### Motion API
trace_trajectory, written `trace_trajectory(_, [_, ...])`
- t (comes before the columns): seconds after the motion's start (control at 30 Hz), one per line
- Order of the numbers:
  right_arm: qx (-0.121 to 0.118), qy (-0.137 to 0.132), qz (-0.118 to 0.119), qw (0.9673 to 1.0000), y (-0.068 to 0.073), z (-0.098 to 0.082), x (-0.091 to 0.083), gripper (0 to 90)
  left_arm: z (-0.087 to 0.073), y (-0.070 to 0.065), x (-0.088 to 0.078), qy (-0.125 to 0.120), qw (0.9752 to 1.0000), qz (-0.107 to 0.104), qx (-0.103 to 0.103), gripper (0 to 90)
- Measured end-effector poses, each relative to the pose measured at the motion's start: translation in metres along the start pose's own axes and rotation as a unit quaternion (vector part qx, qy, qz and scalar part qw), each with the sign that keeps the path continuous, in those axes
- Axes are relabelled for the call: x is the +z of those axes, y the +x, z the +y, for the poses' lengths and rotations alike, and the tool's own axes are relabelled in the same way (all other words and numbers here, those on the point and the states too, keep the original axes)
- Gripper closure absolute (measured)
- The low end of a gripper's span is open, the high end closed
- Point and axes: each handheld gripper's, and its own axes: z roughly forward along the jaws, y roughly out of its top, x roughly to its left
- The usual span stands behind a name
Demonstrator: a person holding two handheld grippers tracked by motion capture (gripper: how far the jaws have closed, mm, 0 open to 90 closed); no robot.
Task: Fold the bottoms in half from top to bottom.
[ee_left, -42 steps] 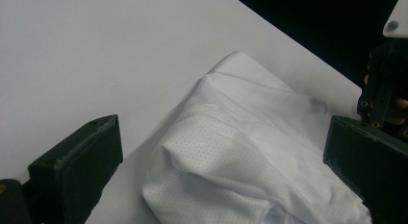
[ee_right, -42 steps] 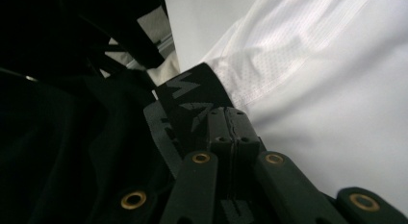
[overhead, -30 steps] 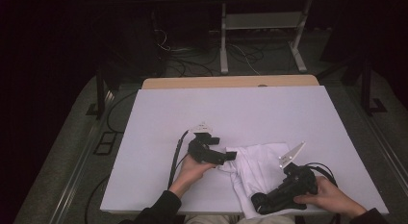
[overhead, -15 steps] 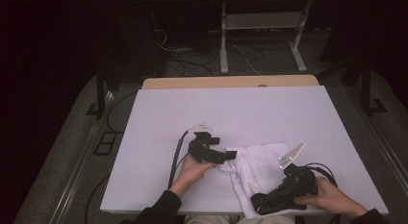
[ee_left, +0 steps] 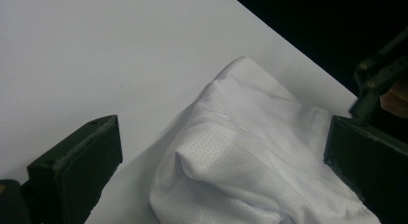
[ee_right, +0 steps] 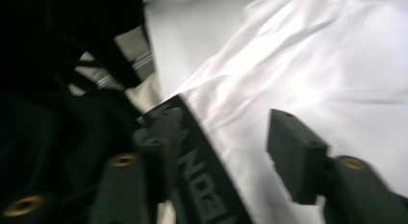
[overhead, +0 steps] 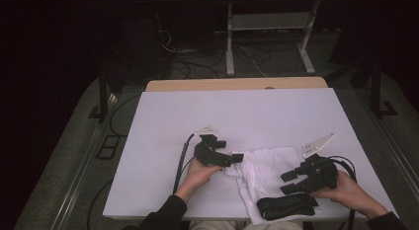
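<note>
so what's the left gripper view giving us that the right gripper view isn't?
Left gripper view: sharp close-up of the white garment, its perforated weave and a raised fold between the open jaws of the left gripper, plus a wide bare stretch of table.
Right gripper view: blurred; the black waistband with pale lettering. The right gripper has just been opening its jaws; waistband and white cloth lie between them, unpressed.
Both: the white cloth, the pale tabletop, each gripper's own jaws standing apart.

One white garment [overhead: 267, 175] with black waistband [overhead: 286, 207]; two claws [overhead: 238, 158] [overhead: 290, 182]; one table [overhead: 237, 116].
</note>
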Motion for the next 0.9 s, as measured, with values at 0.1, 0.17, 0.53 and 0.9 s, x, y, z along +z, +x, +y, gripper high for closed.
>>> trace_trajectory(0.1, [0.009, -0.015, -0.007, 0.9998, -0.007, 0.002, -0.007, 31.5, 0.000, 0.001, 0.000, -0.001, 1.0000, 0.000, -0.004, 0.0])
trace_trajectory(0.17, [0.013, -0.017, -0.013, 0.9997, -0.012, 0.004, -0.011, 26.4, 0.000, 0.001, 0.000, 0.000, 1.0000, 0.001, -0.005, 0.0])
trace_trajectory(0.53, [0.039, -0.047, -0.058, 0.9964, -0.046, 0.011, -0.025, 12.8, 0.005, 0.006, 0.006, 0.001, 0.9999, 0.001, -0.011, 0.0])
trace_trajectory(0.9, [0.060, -0.058, -0.074, 0.9937, -0.075, 0.010, -0.024, 12.2, 0.005, 0.016, 0.020, 0.029, 0.9992, 0.006, -0.027, 0.0])
